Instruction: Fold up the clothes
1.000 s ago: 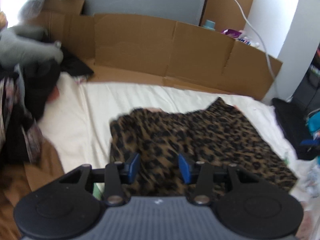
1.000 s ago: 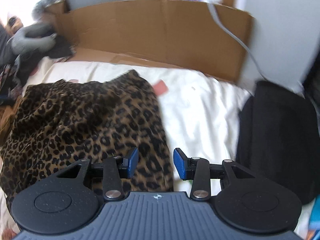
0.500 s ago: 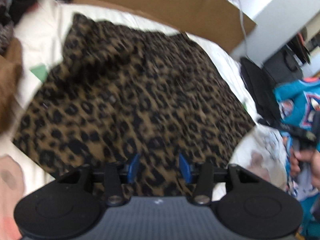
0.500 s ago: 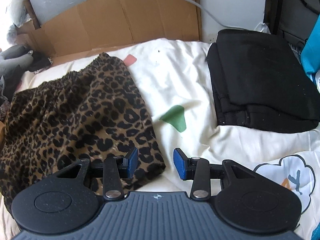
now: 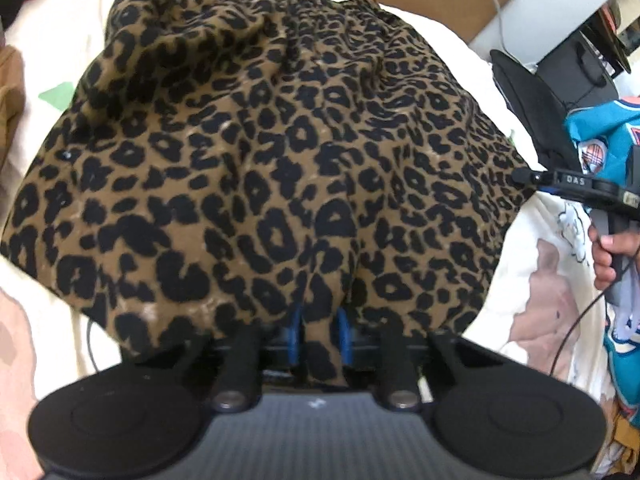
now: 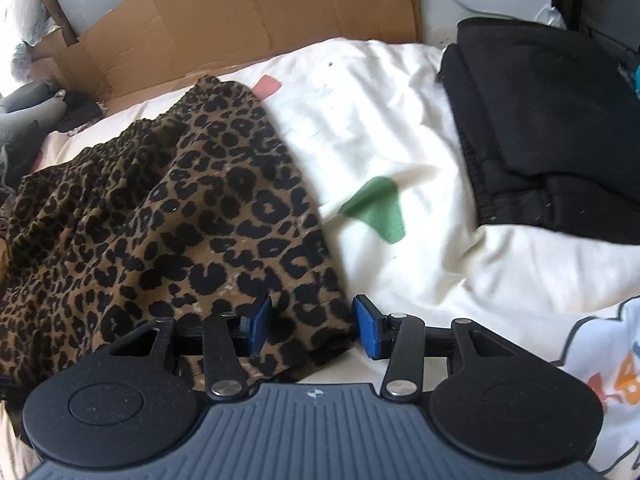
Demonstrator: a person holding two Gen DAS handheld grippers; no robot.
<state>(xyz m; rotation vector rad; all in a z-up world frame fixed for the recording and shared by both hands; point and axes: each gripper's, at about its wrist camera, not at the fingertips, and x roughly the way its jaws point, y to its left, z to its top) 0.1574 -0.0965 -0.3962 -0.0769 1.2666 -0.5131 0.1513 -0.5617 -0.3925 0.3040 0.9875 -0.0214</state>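
Through my left wrist view, my left tongs (image 5: 319,334) are clenched on the near hem of the leopard-print skirt (image 5: 264,160), thin, limp cloth that drapes and wants hold at its corners. Through my right wrist view, my right tongs (image 6: 313,327) gape, released, around the skirt's right hem corner on the white bed sheet (image 6: 400,128); a folded black garment (image 6: 552,120) lies right of the skirt, a cardboard wall (image 6: 248,20) beyond it.

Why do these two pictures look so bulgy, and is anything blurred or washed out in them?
Left wrist view: the fisheye lens bows the leopard-print garment into a dome and darkens the corners; the print looks slightly soft. Right wrist view: the cardboard edge curves, the white bedding is bright with the green patch smeared, and the folded black garment shows little detail.
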